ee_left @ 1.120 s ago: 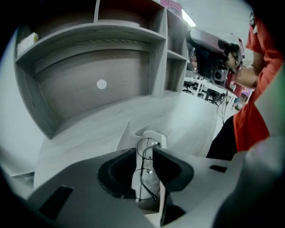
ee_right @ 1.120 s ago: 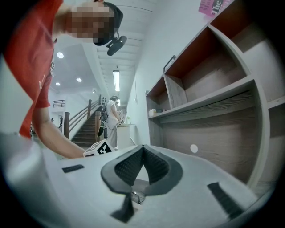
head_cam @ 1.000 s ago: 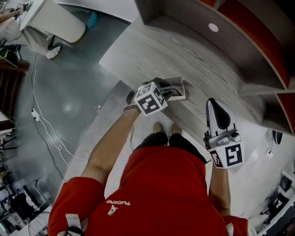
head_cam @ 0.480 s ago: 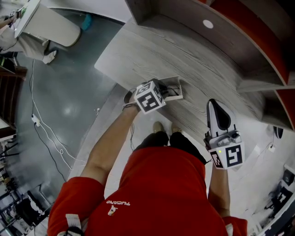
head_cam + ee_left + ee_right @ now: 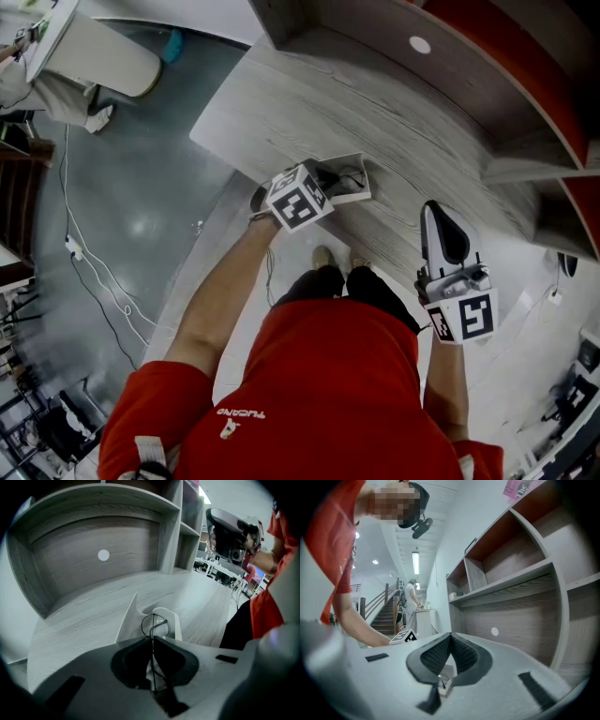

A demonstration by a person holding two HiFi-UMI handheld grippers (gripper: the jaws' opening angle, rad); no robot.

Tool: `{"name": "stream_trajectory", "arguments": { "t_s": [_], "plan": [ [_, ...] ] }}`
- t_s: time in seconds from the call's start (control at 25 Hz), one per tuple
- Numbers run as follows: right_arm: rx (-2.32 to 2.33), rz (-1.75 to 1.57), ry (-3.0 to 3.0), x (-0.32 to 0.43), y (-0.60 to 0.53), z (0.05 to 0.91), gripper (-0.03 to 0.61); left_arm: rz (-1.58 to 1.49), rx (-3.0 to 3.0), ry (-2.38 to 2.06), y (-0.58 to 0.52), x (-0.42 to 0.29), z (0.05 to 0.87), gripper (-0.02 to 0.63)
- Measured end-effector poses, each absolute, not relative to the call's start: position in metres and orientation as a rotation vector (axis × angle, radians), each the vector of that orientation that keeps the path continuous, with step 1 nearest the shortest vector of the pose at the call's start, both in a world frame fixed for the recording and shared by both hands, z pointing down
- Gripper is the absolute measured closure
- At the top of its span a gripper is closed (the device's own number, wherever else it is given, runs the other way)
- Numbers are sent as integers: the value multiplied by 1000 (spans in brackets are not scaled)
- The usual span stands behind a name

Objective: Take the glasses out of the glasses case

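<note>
- The left hand-held gripper (image 5: 152, 638) has just been closing its jaws. They now stand almost together, with the thin wire of the glasses (image 5: 154, 624) pinched between them.
- I judge this to be the grasp itself. The frame is caught, so the step left is to lift the glasses up and away from the glasses case (image 5: 176, 626).
- In the left gripper view, one round rim of the glasses rises just above the jaw tips, right over the open case. More of the wire runs down through the hollow behind the tips. Whether the glasses already hang free of the case or rest in it I cannot tell.
- The glasses are slight: a dark, hair-thin metal frame with clear round lenses. A frame like that will likely bend or slip, so the lift calls for a slow, straight pull.
- The case is white, its lid flap standing up at the left. It lies on the grey wood-grain bench (image 5: 309, 103) near the front edge, with shelves behind.
- In the head view the left hand-held gripper (image 5: 328, 180) points down at the case (image 5: 354, 187).
- The right hand-held gripper (image 5: 439, 214) is held well apart, off to the right. Its jaws are fully together with nothing between them, and it has no part in the grasp.
</note>
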State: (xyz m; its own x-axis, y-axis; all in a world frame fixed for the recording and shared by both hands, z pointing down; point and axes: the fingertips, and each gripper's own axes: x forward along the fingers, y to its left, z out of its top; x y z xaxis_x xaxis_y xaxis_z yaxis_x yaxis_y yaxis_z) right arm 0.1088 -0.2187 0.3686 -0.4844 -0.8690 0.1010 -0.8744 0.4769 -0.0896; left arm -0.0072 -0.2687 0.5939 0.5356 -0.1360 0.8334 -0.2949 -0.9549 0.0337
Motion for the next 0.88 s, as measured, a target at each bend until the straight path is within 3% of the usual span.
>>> {"name": "stream_trajectory", "arguments": {
  "t_s": [0.88],
  "plan": [
    [1529, 135, -2724, 93, -214, 351, 574, 1097, 2849, -632, -261, -12, 513, 598]
  ]
}}
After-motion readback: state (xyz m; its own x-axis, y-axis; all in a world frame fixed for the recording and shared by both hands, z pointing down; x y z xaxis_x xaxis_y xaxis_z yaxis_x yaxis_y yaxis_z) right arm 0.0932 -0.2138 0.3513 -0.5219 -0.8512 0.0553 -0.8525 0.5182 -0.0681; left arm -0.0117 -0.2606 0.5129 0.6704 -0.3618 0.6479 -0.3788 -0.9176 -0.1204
